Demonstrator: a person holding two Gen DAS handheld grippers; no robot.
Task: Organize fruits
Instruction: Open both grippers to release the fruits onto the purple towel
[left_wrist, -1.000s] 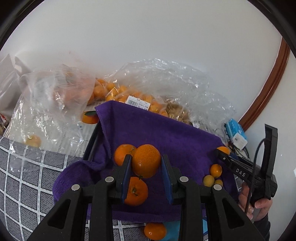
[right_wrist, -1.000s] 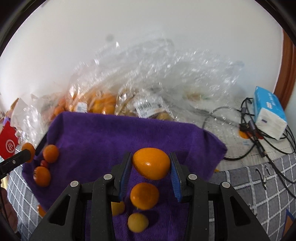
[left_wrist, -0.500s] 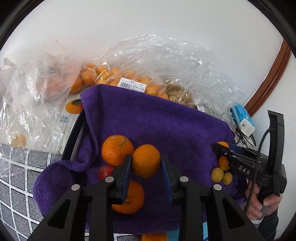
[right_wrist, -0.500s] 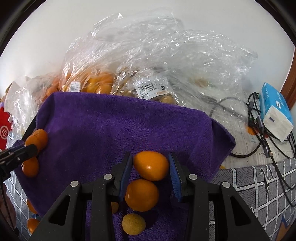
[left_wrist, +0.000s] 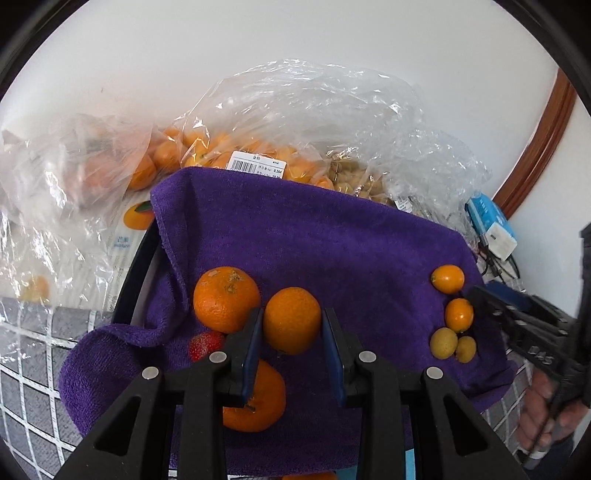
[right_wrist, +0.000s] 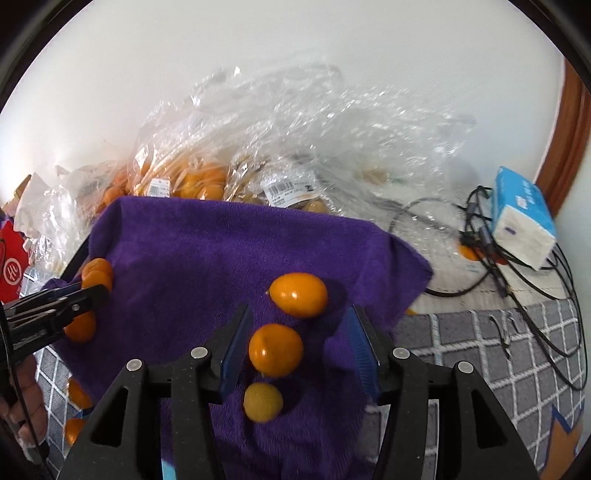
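Left gripper (left_wrist: 291, 328) pinches an orange (left_wrist: 291, 320) over the purple towel (left_wrist: 332, 240). Right gripper (right_wrist: 299, 332) is opening, pads clear of the kumquat (right_wrist: 298, 294) lying on the towel just ahead. Bags of fruit (right_wrist: 229, 177) sit behind.

In the lower centre of the frame, the right gripper (right_wrist: 301, 345), black with blue pads, is opening its jaws over a rumpled purple towel (right_wrist: 207, 258). A glossy oval orange kumquat (right_wrist: 298, 294) lies on the towel just beyond the pads, apart from them. A rounder orange kumquat (right_wrist: 276, 350) sits between the jaws, and a small yellow kumquat (right_wrist: 263, 401) below it.
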